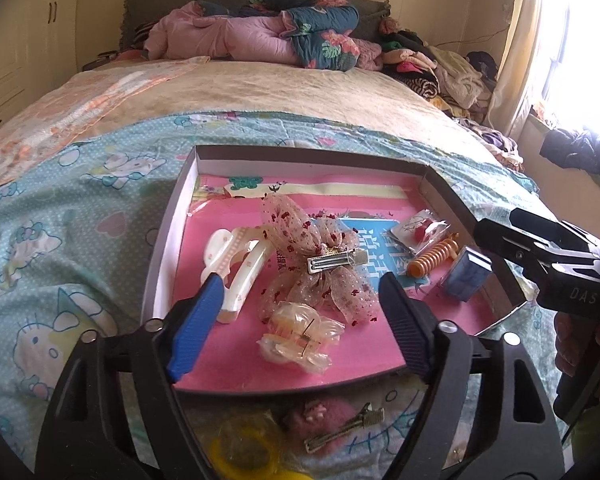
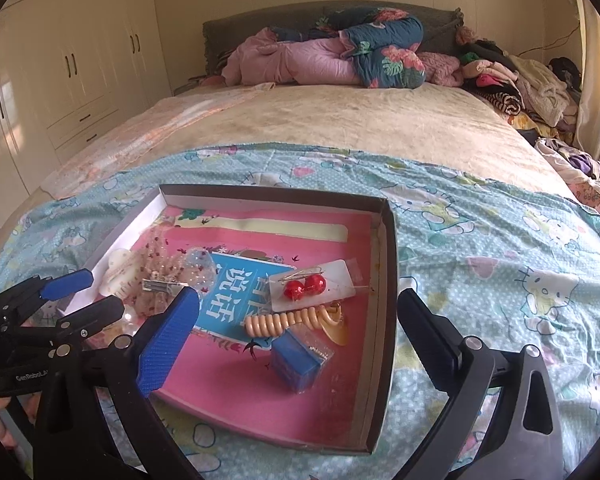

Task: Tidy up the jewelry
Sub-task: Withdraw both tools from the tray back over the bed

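While hovering, left tool point(image 1: 300, 312) agape, empty

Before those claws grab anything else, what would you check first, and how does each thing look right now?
1. Left claw open and empty: ok, nothing sits between its pads.
2. Right claw open and empty: ok, spread wide over the tray.
3. Items left outside the tray: not ok, a fuzzy pink clip and a yellow ring lie on the bedsheet in front of it.
4. Room in the tray: ok, bare pink floor shows near the front edge.
5. Clear clip free to pick: ok, it lies apart from the bow.
6. Claws clear of each other: ok, a gap shows in both views.
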`<act>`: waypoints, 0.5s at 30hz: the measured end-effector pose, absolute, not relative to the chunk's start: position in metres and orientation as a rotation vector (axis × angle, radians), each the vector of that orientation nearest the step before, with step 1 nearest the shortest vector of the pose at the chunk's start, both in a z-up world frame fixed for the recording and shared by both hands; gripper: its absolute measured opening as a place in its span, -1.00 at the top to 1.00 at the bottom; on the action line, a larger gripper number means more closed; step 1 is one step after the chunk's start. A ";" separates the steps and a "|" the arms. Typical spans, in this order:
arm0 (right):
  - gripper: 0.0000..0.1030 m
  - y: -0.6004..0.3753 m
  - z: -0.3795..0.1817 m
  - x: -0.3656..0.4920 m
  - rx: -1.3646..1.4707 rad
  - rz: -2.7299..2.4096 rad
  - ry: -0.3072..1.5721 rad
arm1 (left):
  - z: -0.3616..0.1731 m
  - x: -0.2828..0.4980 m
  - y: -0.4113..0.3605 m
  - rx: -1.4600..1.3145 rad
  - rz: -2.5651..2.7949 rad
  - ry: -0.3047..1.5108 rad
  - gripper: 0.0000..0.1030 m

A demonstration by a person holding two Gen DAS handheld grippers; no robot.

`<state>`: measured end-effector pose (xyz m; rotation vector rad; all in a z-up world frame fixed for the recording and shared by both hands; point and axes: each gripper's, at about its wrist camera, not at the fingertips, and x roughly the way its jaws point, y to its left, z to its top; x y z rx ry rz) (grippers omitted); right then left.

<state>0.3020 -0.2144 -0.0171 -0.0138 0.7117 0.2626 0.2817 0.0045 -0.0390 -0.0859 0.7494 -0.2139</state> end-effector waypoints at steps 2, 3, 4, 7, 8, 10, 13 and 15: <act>-0.87 -0.215 -0.013 0.295 -0.012 0.260 0.697 | -0.035 0.277 0.008 -0.096 -0.211 0.740 -0.56; -0.87 -0.216 -0.011 0.291 -0.010 0.260 0.689 | -0.032 0.275 0.009 -0.100 -0.206 0.736 -0.63; -0.87 -0.216 -0.009 0.288 -0.009 0.261 0.683 | -0.030 0.273 0.010 -0.103 -0.201 0.731 -0.66; -0.87 -0.217 -0.002 0.277 -0.010 0.261 0.659 | -0.023 0.264 0.015 -0.109 -0.186 0.710 -0.77; -0.87 -0.218 0.000 0.272 -0.011 0.261 0.649 | -0.022 0.263 0.016 -0.114 -0.185 0.707 -0.77; -0.87 -0.219 0.004 0.265 -0.012 0.258 0.635 | -0.018 0.257 0.020 -0.128 -0.179 0.697 -0.77; -0.87 -0.222 0.008 0.254 -0.011 0.260 0.618 | -0.012 0.249 0.024 -0.135 -0.174 0.678 -0.77; -0.87 -0.223 0.011 0.247 -0.015 0.260 0.608 | -0.009 0.244 0.025 -0.135 -0.173 0.672 -0.77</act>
